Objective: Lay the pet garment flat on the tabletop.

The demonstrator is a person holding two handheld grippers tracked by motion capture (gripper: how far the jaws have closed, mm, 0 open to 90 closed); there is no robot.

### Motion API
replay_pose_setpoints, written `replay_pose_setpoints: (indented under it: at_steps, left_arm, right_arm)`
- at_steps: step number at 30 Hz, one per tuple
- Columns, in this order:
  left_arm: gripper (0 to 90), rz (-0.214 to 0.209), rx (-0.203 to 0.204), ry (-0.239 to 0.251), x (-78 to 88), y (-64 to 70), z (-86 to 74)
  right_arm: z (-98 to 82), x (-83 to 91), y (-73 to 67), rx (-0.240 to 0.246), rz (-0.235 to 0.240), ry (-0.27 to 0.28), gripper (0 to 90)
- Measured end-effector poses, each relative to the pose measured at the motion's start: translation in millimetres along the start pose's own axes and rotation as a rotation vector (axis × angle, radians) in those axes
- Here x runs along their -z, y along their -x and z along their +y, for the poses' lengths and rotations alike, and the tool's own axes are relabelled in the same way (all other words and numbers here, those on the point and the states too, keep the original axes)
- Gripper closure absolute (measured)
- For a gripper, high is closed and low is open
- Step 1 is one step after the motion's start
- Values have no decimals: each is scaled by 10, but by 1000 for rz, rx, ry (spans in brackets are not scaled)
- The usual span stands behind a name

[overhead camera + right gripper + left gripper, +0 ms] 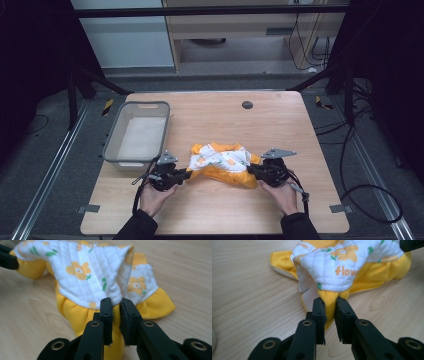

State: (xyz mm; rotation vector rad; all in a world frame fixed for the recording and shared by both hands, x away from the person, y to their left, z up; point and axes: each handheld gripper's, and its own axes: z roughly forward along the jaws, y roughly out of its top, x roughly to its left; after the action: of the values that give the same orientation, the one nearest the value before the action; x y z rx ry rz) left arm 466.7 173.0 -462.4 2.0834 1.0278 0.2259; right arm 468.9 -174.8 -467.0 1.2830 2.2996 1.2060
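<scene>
**Yellow cloth pinched at both ends**

Yellow and white quilted cotton, a small child's garment (222, 163) printed with orange flowers, lies crumpled near the front middle of the pale wood-grain table (220, 112), just right of the grey plastic basket (138, 134) at the table's left edge.

The left gripper (329, 307) comes at the garment's left end with its jaws narrowed to a slim gap; a bunched fold of the yellow hem sits between them, and the pads press on it. The right gripper (115, 307) does the same at the right end, its jaws close together around a yellow frill under the white flowered panel. Whether the grip there is fully tight is hard to judge, since a sliver of gap shows beside one pad.

In the high view the garment sags between the two grippers, its middle apparently resting on the table.
</scene>
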Motion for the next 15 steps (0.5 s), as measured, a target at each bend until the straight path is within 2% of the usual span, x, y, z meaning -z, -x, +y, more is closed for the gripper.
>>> replay_pose_setpoints:
  at_steps: [2, 6, 9, 12, 15]
  left_arm:
    - [760, 8, 4, -23, -78, -4, -26]
    - [668, 67, -36, -39, -130, -8, -59]
    - [578, 80, -47, 7, -78, -28, -63]
    - [504, 74, -56, 50, 19, -34, -80]
    - [459, 69, -65, 64, 111, -23, -128]
  right_arm:
    - [-37, -57, 21, 5, -18, -8, 786]
    - [-88, -102, 12, 72, -83, 10, 725]
    - [-86, -59, 15, 87, -99, 38, 675]
    - [-76, 43, 13, 84, -92, 81, 628]
    - [-80, 161, -6, 93, -92, 113, 595]
